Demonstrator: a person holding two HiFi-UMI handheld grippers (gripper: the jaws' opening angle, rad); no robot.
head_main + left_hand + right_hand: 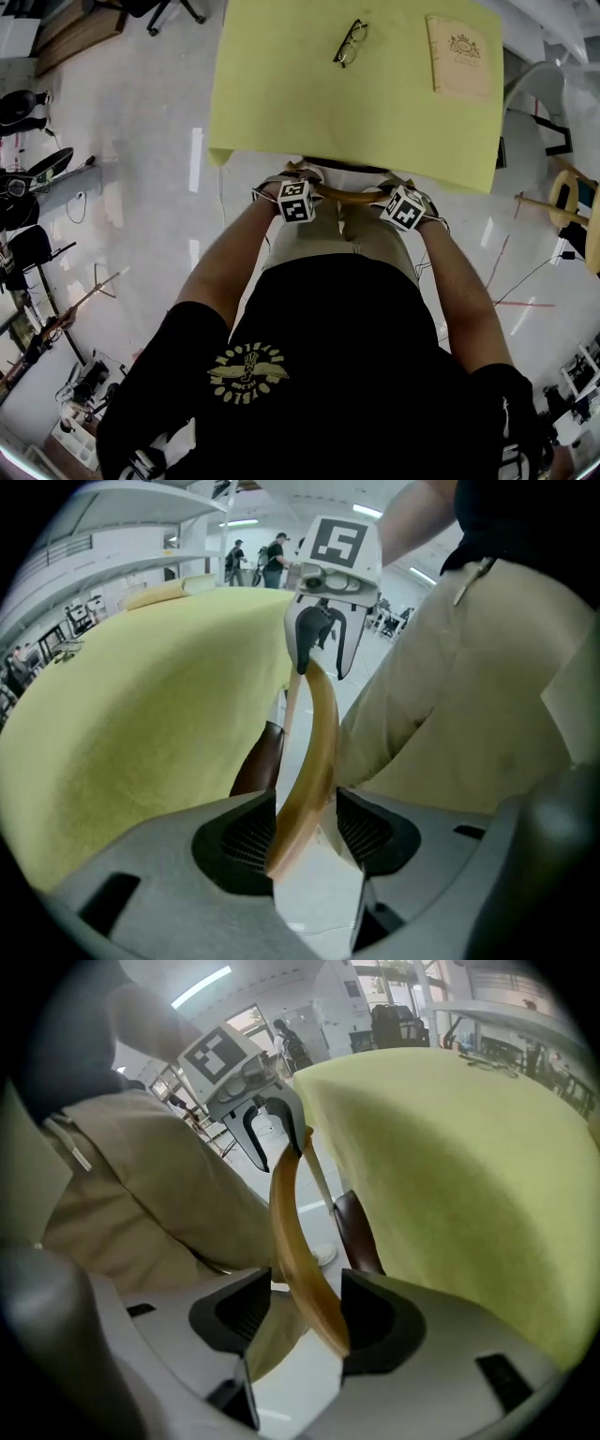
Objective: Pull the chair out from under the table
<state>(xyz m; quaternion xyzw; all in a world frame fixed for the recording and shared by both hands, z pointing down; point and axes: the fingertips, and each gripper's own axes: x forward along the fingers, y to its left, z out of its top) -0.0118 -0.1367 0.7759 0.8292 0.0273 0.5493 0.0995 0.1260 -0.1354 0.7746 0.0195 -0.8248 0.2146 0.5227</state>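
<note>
Since the chair (349, 196) sits tucked under the worktop (281, 94), you have the whole pull yet to do.

Progress: the approach looks finished and the grasp is not made. Nothing of the chair stands clear of the worktop's near edge except its curved wooden top rail (317, 742).

Chair, position: directly in front of you, its rail running left to right just beside the hanging edge of the yellow cloth. A dark brown part (358, 1230) of the chair shows beneath that edge; the rest is hidden.

Left gripper (305, 834): jaws wide, astride the left end of the rail. The rail passes between the pads close against the pad on the worktop side, with a plain gap on your side. No squeeze shows.

Right gripper (302, 1314): jaws wide, astride the right end of the rail. Here too the rail lies toward the worktop-side pad, with a gap on your side. Nothing is clamped.

Remaining, by judgement: close both grippers on the rail, then draw the chair toward you until the seat clears the cloth.

Other items: glasses (350, 43) and a booklet (457, 54) at the far side of the worktop, well apart from the chair.
</note>
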